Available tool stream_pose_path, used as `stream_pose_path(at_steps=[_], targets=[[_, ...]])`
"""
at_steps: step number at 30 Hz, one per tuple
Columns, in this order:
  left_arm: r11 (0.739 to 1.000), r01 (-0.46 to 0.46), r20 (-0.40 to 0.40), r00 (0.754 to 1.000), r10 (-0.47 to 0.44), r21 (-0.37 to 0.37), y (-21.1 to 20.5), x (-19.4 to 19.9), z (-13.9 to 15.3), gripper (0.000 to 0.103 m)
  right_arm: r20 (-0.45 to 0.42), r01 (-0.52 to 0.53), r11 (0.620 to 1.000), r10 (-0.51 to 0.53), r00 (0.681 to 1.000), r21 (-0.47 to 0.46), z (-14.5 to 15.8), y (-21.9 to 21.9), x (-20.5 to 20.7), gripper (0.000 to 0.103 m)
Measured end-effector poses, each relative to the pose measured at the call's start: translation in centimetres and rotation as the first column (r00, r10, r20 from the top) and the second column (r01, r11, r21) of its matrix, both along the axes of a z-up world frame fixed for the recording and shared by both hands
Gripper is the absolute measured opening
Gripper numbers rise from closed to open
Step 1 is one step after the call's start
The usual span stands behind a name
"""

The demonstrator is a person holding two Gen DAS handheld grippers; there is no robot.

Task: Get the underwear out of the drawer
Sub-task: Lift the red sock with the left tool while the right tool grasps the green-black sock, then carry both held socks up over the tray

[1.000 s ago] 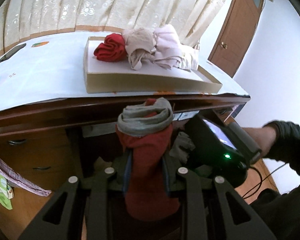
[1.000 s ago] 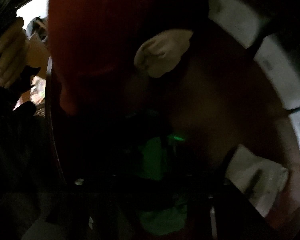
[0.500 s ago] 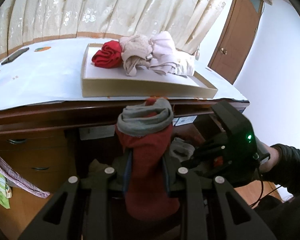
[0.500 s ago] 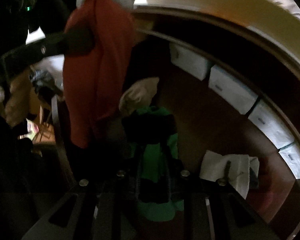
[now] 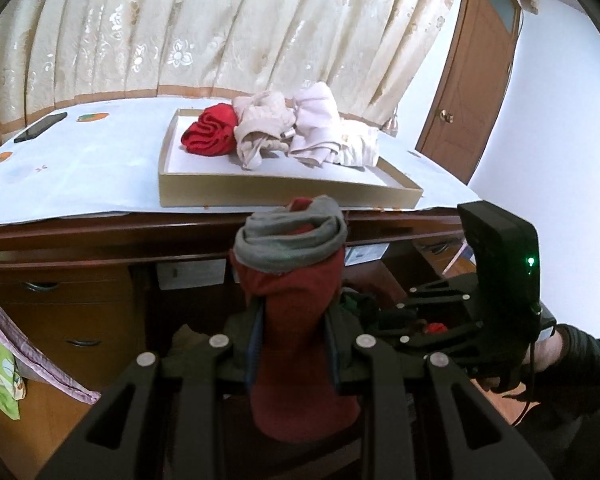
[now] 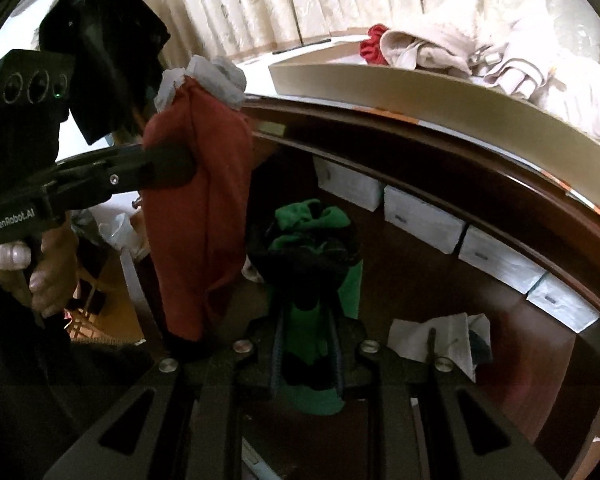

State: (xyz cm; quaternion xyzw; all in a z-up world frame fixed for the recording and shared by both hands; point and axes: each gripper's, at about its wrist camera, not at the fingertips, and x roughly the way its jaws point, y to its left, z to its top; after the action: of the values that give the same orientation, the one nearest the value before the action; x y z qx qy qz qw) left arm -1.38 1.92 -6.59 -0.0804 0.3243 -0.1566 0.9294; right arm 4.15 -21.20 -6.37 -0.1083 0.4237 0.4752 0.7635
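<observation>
While each gripper point(image 5: 294, 336) point(image 6: 306, 344) pinches underwear: heaped tray point(image 5: 284, 196) above, boxes point(image 6: 420, 216) behind.

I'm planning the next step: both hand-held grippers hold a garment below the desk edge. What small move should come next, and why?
Probably lift the left hand-held gripper up and forward over the tray on the desk. It is shut on the red underwear with the grey waistband, which is still below the desktop, and the tray already holds other garments. The right hand-held gripper, shut on the green garment, could follow.

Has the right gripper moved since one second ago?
Yes. The right gripper, shut on the green garment, has come up out of the dark drawer toward the desk edge.
</observation>
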Motion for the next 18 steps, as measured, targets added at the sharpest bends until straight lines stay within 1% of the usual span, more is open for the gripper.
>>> stream_pose_path(at_steps=[5,8,18], targets=[[1.0,-0.007,0.023,1.0,0.007,0.0,-0.3,-0.8,0.4,0.024,0.011,0.022,0.999,-0.023,1.0,0.038,0.8,-0.1,-1.0,0.021],[1.0,-0.012,0.036,0.999,0.012,0.005,-0.6,-1.1,0.6,0.024,0.024,0.036,0.997,-0.038,0.999,0.061,1.8,-0.7,-1.5,0.021],[1.0,-0.019,0.07,0.997,0.02,-0.011,-0.6,-2.1,1.2,0.024,0.053,0.077,0.989,-0.085,0.995,0.129,3.4,-2.1,-2.2,0.021]])
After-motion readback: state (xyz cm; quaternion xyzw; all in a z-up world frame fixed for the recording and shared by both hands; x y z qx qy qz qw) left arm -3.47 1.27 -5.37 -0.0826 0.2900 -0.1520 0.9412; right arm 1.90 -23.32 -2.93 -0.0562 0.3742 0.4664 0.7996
